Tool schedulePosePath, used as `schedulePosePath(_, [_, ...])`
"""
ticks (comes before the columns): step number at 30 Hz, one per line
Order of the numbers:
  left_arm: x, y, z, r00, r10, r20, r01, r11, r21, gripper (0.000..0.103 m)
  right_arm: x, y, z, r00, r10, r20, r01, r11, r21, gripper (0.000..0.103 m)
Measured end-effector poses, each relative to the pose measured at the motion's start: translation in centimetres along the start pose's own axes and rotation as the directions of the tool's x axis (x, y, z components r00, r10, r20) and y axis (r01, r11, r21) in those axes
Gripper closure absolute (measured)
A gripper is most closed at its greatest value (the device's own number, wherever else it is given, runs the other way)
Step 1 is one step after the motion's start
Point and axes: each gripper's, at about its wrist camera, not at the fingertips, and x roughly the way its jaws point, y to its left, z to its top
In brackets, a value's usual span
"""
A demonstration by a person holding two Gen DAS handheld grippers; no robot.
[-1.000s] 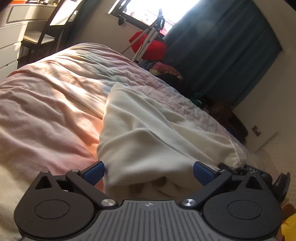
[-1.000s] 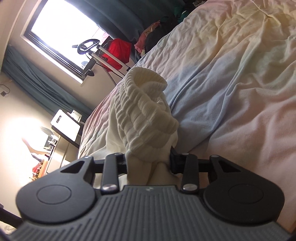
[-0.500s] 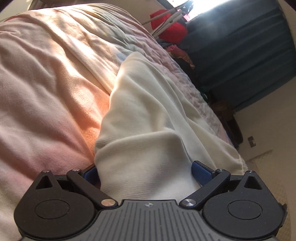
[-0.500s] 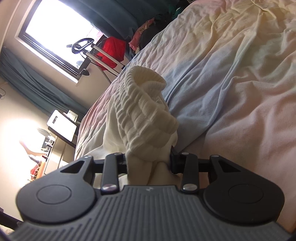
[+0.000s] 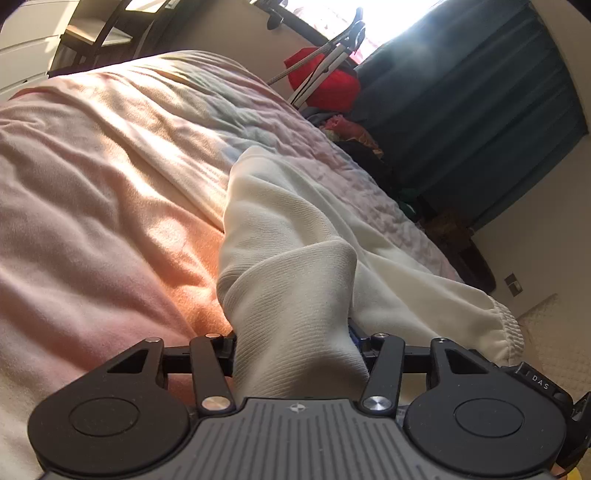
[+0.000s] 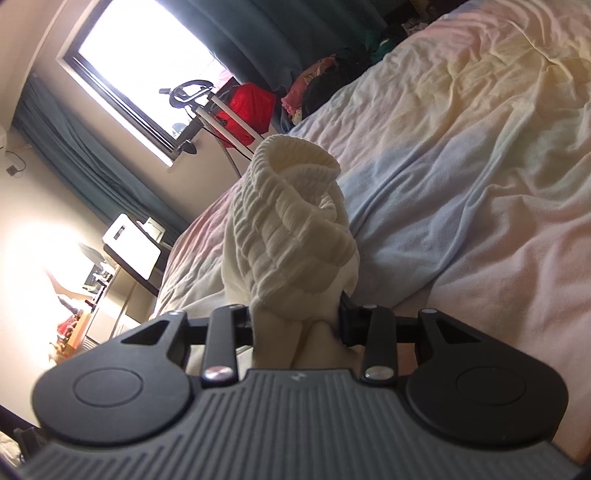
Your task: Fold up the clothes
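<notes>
A cream-white garment (image 5: 295,236) with a gathered elastic band lies on a pastel pink and blue bed cover (image 5: 103,192). My left gripper (image 5: 293,341) is shut on a bunched fold of its smooth fabric, which rises from the bed into the jaws. My right gripper (image 6: 297,319) is shut on the ribbed elastic waistband (image 6: 284,221), which stands up in a curled bunch above the bed cover (image 6: 480,147). The fingertips of both grippers are hidden by cloth.
A window, dark teal curtains (image 5: 480,110), a red bag (image 5: 325,85) and a metal stand sit beyond the bed. A pile of clothes (image 6: 317,88) lies by the bed's far side. A desk with a chair (image 5: 103,33) stands at the far left.
My left gripper was open around the garment's folded edge and has closed on it, lifting a fold. My right gripper has kept its hold on the waistband, barely shifting.
</notes>
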Motion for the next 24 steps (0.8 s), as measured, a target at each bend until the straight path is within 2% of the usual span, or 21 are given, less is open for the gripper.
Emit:
schedulePosePath(4, [-1.6,-1.8,1.7,0.996,-0.06,0.061,0.061,0.998,-0.013,0.068,-1.6,2.5,1.1,0.997,0.05,0.066,-0.045,0.996,-0.08,0.066])
schedulePosePath(7, [-2.1,-3.9,3.4,0.989,-0.113,0.099,0.116,0.993,-0.024,0.071,-3.0,3.6,3.5,0.99,0.101,0.103,-0.092,0.992,-0.09,0.067])
schedulePosePath(9, [-1.8,-5.9,4.6,0.982,-0.15,0.112,0.153,0.988,-0.015,0.072,-3.8,3.7,5.6,0.984,0.127,0.125,-0.117,0.99,-0.082,0.067])
schedulePosePath(12, [1.2,-10.0,6.0,0.974,-0.202,0.102,0.203,0.979,0.005,0.074,-4.9,3.1,9.6,0.974,0.139,0.177,-0.125,0.988,-0.086,0.067])
schedulePosePath(14, [5.3,-13.1,7.1,0.968,-0.239,0.078,0.238,0.971,0.02,0.074,-5.4,2.4,12.7,0.969,0.13,0.212,-0.111,0.989,-0.098,0.067])
schedulePosePath(18, [14.4,-20.4,8.3,0.948,-0.314,0.044,0.311,0.948,0.064,0.074,-5.5,-0.6,20.4,0.952,0.062,0.299,-0.029,0.993,-0.115,0.068])
schedulePosePath(20, [19.5,-24.5,8.4,0.94,-0.34,0.034,0.336,0.938,0.089,0.074,-4.8,-3.2,24.6,0.942,0.002,0.334,0.026,0.996,-0.081,0.068])
schedulePosePath(24, [29.9,-32.2,8.0,0.937,-0.348,-0.014,0.346,0.926,0.149,0.075,-3.1,-9.0,31.2,0.913,-0.145,0.381,0.171,0.985,-0.036,0.068])
